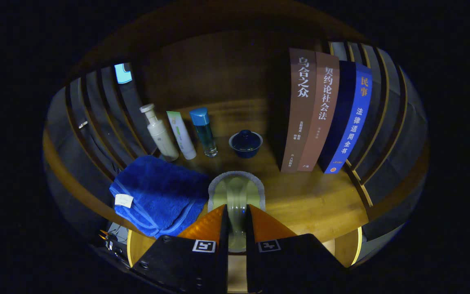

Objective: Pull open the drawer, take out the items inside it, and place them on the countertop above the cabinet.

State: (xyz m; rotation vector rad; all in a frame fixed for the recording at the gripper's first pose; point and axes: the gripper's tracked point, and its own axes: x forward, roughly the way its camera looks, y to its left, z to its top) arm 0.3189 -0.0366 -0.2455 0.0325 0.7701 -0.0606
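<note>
My gripper is shut on the handle of a pale green mug with a grey rim. The mug is over the front part of the wooden countertop, its mouth turned toward me; I cannot tell whether it rests on the wood. A folded blue towel lies on the countertop just left of the mug and the fingers. Beyond the mug stands a small dark blue lidded cup. Below the countertop's front edge, paler wood shows on both sides of the fingers.
Behind the towel stand a white pump bottle, a white tube and a blue-capped glass bottle. Three upright books lean at the right. Slatted wooden sides close in the countertop on the left and right.
</note>
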